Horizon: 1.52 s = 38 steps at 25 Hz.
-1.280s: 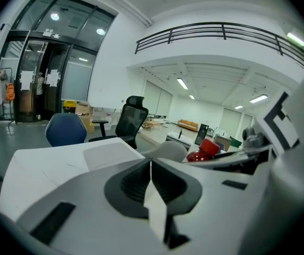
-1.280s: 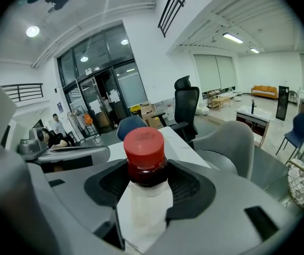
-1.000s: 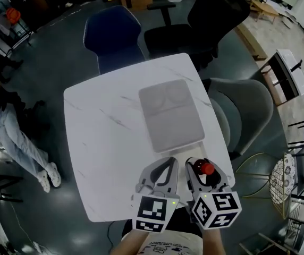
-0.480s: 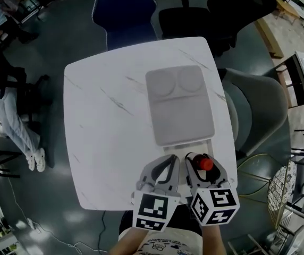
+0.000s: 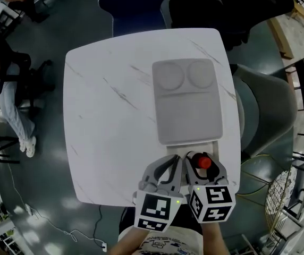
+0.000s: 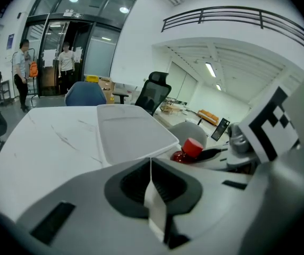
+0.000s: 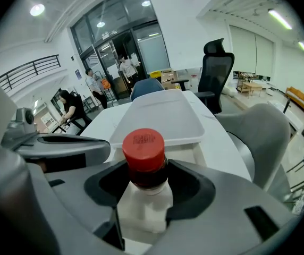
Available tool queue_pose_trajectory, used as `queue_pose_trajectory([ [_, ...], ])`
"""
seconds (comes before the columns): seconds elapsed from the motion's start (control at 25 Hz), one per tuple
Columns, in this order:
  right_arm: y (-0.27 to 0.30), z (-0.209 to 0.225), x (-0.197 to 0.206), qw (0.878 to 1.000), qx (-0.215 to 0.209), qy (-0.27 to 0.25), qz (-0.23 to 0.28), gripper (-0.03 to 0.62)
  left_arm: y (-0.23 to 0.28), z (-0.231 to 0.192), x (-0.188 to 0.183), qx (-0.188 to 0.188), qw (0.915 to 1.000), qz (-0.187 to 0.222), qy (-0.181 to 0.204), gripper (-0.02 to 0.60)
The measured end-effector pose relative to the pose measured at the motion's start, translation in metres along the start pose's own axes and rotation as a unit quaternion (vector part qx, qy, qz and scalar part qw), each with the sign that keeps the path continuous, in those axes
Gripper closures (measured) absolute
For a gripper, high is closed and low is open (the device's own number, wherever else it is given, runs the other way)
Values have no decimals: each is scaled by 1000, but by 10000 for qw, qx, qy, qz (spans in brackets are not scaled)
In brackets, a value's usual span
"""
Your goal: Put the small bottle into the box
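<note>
Fingers on one bottle; one box.

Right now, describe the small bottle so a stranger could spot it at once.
Find the white marble table, then the grey box lying on it. At the box's near end, the right gripper is shut on the small bottle: it is the only thing with a bright red cap.

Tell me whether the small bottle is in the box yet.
Not in. The right gripper is shut on the small bottle, holding it just short of the box, near the table's near edge.
</note>
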State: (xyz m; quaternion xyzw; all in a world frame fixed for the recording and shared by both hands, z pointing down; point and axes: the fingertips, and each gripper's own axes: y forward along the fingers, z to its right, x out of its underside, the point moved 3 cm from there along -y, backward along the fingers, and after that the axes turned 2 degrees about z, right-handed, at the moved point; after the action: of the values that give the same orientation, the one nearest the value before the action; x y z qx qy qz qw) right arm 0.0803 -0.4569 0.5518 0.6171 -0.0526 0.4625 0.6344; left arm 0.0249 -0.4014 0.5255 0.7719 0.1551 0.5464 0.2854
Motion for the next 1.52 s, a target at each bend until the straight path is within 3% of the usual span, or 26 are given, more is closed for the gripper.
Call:
queue_pose_trajectory([
  [0.44,17,-1,10,9980,148,-343,-515,365,2,-12,6,-123,9998,-51,-172,561],
  [0.8,14,-6,9,9985,128,-328,-423,358,-1,-15,5,-78,9999,24,-151,561],
  [1.12,-13,-13,-4,9983,505,-290,-50,358,-24,-20,-9,-63,9995,308,-4,561],
  [1.52,-74,-44,-53,9896,775,-98,1205,359,-77,-23,-52,-106,9946,967,352,561],
])
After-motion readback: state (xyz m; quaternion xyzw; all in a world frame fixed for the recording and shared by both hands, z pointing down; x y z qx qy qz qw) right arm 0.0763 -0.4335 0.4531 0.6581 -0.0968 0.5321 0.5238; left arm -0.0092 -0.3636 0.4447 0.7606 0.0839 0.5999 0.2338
